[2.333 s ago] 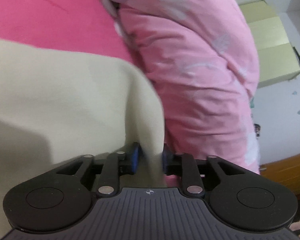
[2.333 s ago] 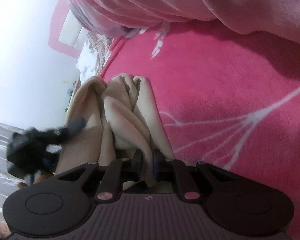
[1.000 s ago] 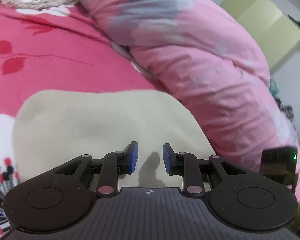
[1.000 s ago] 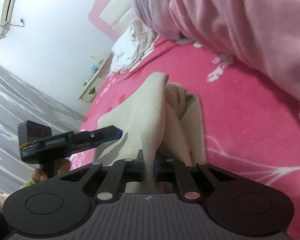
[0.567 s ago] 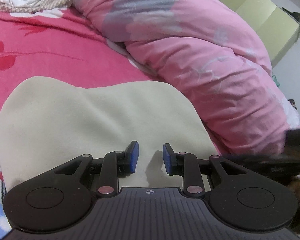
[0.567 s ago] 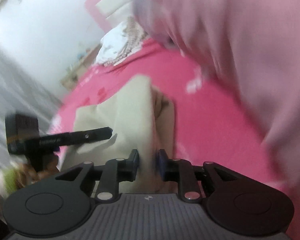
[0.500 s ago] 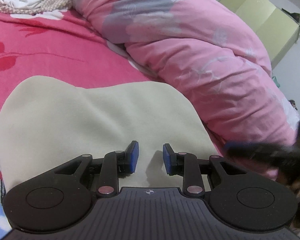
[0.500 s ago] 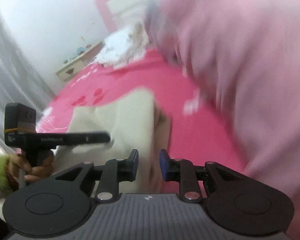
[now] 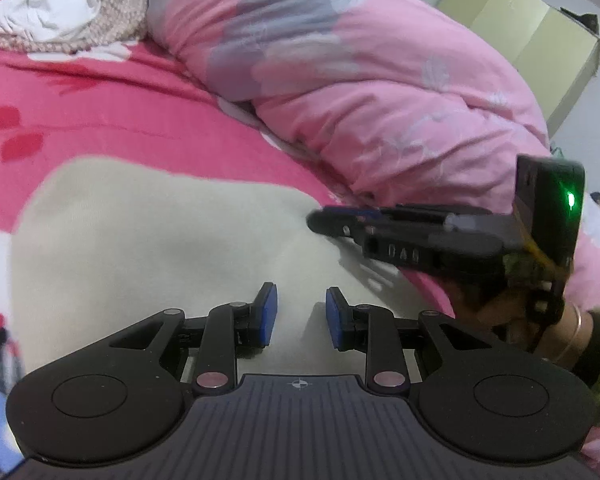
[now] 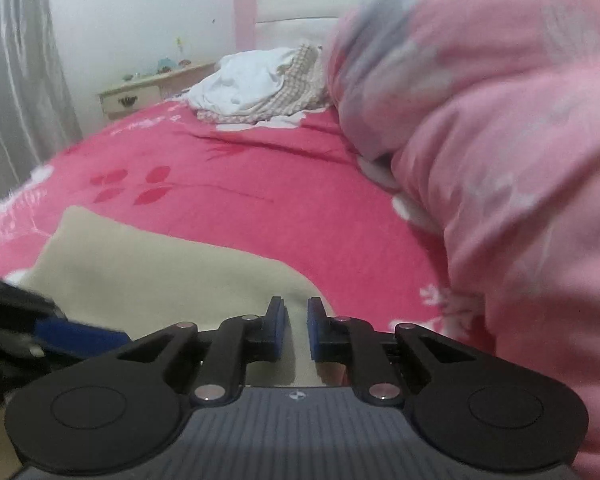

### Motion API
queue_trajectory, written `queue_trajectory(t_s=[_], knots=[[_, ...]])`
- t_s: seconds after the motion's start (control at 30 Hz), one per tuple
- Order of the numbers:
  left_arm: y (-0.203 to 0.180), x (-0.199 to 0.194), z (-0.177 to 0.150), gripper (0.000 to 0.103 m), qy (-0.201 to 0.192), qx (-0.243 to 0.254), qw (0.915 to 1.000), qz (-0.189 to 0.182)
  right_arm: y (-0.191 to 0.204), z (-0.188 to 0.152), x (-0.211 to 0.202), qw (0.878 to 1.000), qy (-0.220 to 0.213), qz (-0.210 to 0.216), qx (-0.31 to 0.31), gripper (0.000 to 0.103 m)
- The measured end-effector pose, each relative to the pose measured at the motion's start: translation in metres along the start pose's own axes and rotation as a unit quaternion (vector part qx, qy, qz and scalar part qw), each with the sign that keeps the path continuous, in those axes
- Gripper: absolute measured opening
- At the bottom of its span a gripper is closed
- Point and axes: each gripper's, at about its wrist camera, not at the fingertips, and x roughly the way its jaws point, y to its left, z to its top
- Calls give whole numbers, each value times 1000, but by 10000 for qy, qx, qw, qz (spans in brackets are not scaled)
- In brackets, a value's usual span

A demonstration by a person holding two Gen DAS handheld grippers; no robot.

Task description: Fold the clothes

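The left gripper hovers over the beige cloth at lower centre, jaws apart, empty. The right gripper is closing, nothing gripped.

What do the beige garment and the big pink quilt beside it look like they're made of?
Beige garment: seemingly a soft matte knit or fleece, since it lies smooth with rounded edges and no sheen; the exact fibre can't be told.

Pink quilt: probably a thin woven cotton-like cover over padding, judging by the puffy bulk, fine creases and printed pale flowers.
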Motion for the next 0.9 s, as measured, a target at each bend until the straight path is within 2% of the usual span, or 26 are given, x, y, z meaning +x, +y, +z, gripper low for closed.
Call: queue_trajectory(t_s=[0.13,0.17,0.23,0.3,0.37,0.63,0.77,0.83,0.9], knots=[[21,-30,24,27,-737,-185,9964,382,7,7,-13,9997,-210,-31,-155,12],[30,-30,28,27,-767,-190,9955,523,9,12,-20,9991,-373,23,-210,12],[48,-18,25,27,-551,-93,9955,771,14,19,-24,9983,-525,102,-245,12],[64,-4,12,20,-446,119,9941,981,13,17,-7,9996,-191,71,-214,12],[72,2,3,19,-542,235,9934,985,6,4,14,9999,20,112,-66,11],[76,2,5,19,-537,275,9943,875,3,-5,15,9995,-128,175,-248,11],[73,0,15,19,-340,193,9954,878,3,-3,14,9992,-158,225,-276,11],[67,-9,22,24,-244,111,9957,890,1,4,9,9995,-72,290,-70,12],[55,-29,25,31,-317,104,9953,903,1,13,-8,9994,-64,313,103,14]])
